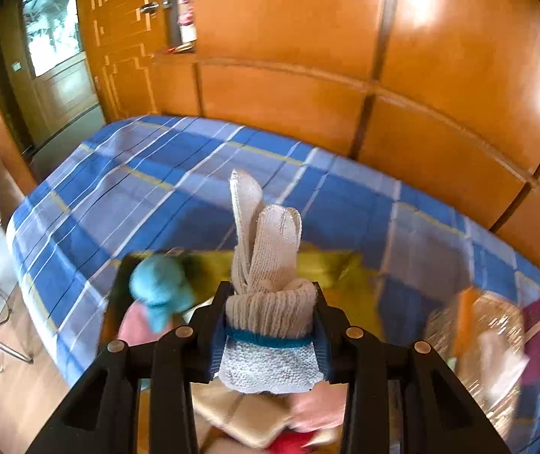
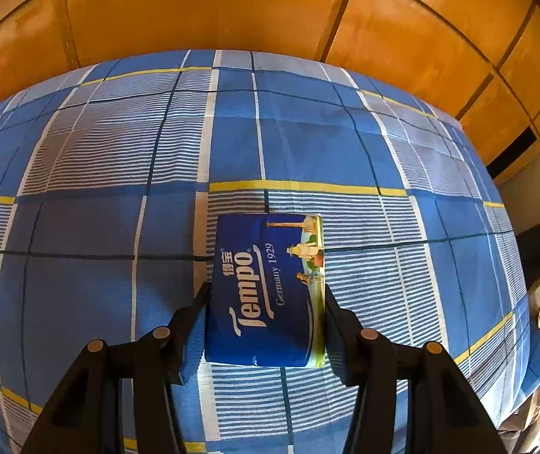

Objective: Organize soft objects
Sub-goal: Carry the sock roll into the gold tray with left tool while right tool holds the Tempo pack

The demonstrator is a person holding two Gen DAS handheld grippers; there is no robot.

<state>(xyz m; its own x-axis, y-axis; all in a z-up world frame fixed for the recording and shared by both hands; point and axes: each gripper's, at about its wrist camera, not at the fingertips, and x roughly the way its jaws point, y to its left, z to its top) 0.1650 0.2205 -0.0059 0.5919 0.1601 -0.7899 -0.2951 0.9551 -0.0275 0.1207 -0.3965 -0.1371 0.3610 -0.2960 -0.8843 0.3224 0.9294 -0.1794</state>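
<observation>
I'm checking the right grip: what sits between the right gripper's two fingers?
In the right wrist view, a blue Tempo tissue pack fills the gap of the right gripper, both fingers against its sides, above the plaid bedsheet.

From my left camera, the knitted glove (image 1: 270,302) sat between the left gripper's (image 1: 270,299) fingers, above the bed (image 1: 126,189). A basket (image 1: 497,344) lay to its right, a soft toy (image 1: 160,287) to its left, wall panels (image 1: 307,56) behind. On my right camera, the tissue pack (image 2: 266,295) sat between the right gripper's (image 2: 266,302) fingers, over the bed.

Blue plaid bed (image 2: 99,227), basket (image 1: 497,340) on it
</observation>
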